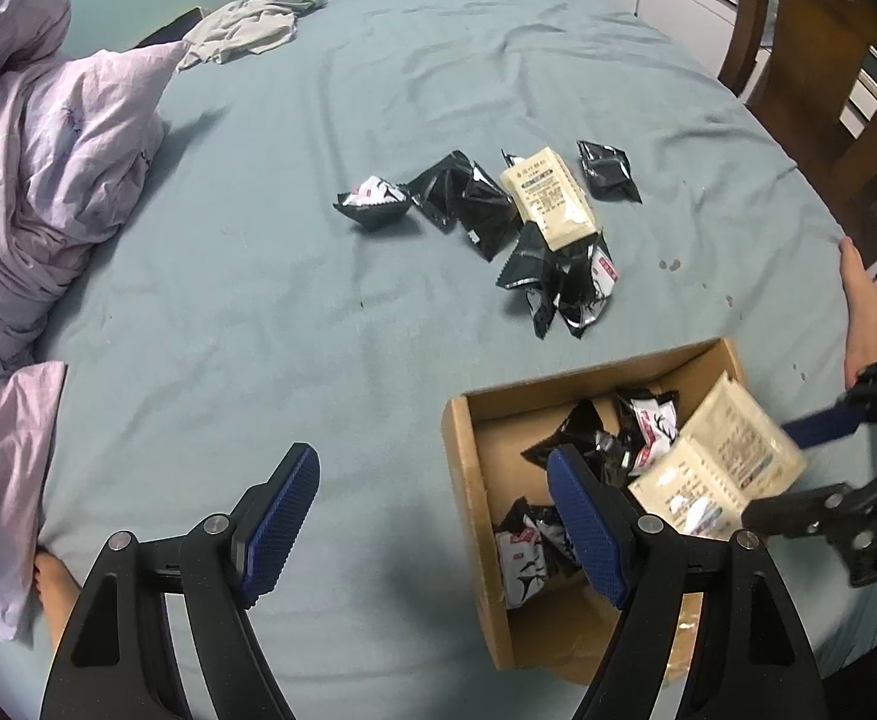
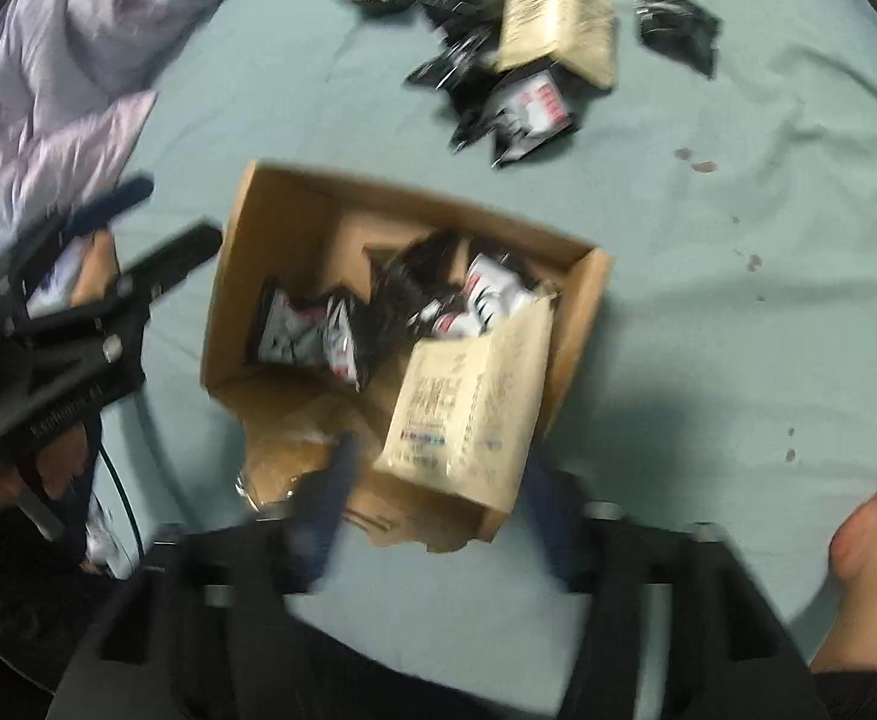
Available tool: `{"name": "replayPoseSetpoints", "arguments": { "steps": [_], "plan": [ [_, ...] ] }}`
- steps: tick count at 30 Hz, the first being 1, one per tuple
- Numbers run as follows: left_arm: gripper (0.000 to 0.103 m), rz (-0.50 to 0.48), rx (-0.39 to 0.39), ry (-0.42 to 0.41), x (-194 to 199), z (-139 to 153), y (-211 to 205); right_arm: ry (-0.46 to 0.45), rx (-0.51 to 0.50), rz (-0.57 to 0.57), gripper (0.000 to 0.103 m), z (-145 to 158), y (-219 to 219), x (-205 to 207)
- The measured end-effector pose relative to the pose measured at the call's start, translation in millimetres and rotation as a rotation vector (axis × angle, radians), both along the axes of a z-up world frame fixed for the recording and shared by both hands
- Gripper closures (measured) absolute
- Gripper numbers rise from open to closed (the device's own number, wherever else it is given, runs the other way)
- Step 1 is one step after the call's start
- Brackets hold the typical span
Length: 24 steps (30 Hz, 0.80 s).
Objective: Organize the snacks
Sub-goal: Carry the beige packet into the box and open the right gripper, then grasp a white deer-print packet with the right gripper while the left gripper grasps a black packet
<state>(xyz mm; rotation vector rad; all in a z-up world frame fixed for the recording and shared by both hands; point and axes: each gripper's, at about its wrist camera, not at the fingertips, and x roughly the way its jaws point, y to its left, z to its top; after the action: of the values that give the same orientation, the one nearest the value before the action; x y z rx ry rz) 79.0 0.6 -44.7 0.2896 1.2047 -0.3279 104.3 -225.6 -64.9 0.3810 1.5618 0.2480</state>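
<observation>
Right gripper [image 2: 438,516] spread, cream packet [image 2: 468,402] loose between; left gripper [image 1: 432,522] wide, empty; could snag box [image 2: 228,276] rim, spilling

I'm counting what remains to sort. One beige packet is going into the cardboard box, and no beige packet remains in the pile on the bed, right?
Not quite. The left wrist view shows a second beige packet lying in the pile on the bed sheet; the other beige packet is at the cardboard box.

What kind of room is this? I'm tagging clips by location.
Most likely a bedroom: the snacks lie on a bed's teal sheet, with a rumpled lilac duvet and a wooden chair alongside.
</observation>
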Motion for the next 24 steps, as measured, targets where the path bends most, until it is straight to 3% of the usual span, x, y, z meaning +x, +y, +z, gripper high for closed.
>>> {"name": "replayPoseSetpoints", "arguments": {
  "steps": [8,14,19,24],
  "plan": [
    [0.024,0.005,-0.014,-0.027,10.8,12.0,-9.7,-0.089,-0.020,-0.174,0.040,21.3,-43.9,9.0],
    [0.024,0.003,-0.020,-0.036,15.9,16.4,-14.1,-0.113,-0.052,-0.270,0.040,10.9,-67.4,15.9],
    [0.024,0.006,-0.013,-0.041,21.8,16.3,-18.7,-0.120,-0.093,-0.255,0.040,-2.9,-65.7,33.5],
    [0.024,-0.005,-0.009,-0.033,30.1,11.3,-28.2,-0.156,-0.138,-0.151,0.040,-26.2,-47.8,61.6]
  ]
}}
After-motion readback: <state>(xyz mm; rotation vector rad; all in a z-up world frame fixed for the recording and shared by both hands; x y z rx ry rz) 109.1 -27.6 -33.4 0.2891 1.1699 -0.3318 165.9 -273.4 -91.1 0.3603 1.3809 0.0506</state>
